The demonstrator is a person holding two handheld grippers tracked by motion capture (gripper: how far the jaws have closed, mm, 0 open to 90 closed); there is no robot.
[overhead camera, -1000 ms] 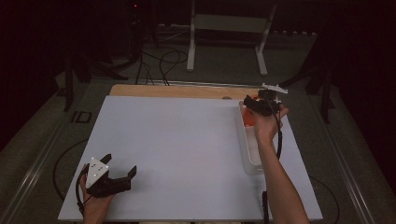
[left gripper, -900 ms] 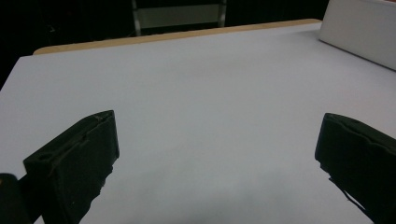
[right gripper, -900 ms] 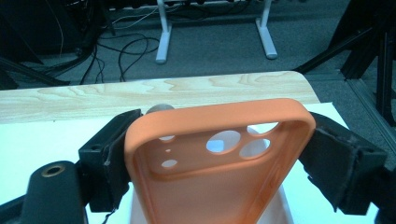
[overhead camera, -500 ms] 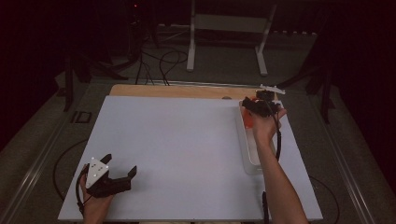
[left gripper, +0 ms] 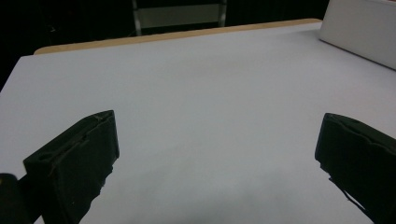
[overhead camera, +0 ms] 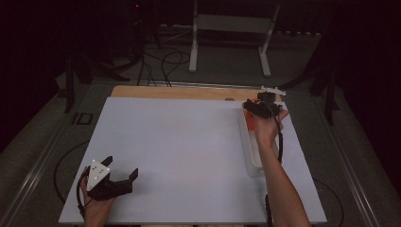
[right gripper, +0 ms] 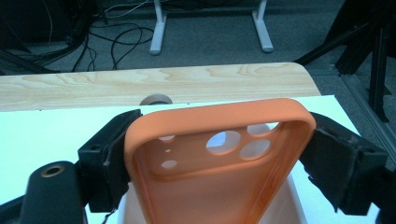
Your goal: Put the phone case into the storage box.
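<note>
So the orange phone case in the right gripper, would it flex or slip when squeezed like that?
The orange phone case looks like soft matte silicone, so it probably bends rather than cracks. It is a thin open shell with camera cutouts, likely very light. The right gripper clamps its two side walls, which may bow inward; the rubbery finish should resist slipping.

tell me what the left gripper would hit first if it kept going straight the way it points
Probably nothing soon: the left gripper points across bare white table, jaws open. The white tray sits off to the right of that line, though depth is hard to judge.
</note>
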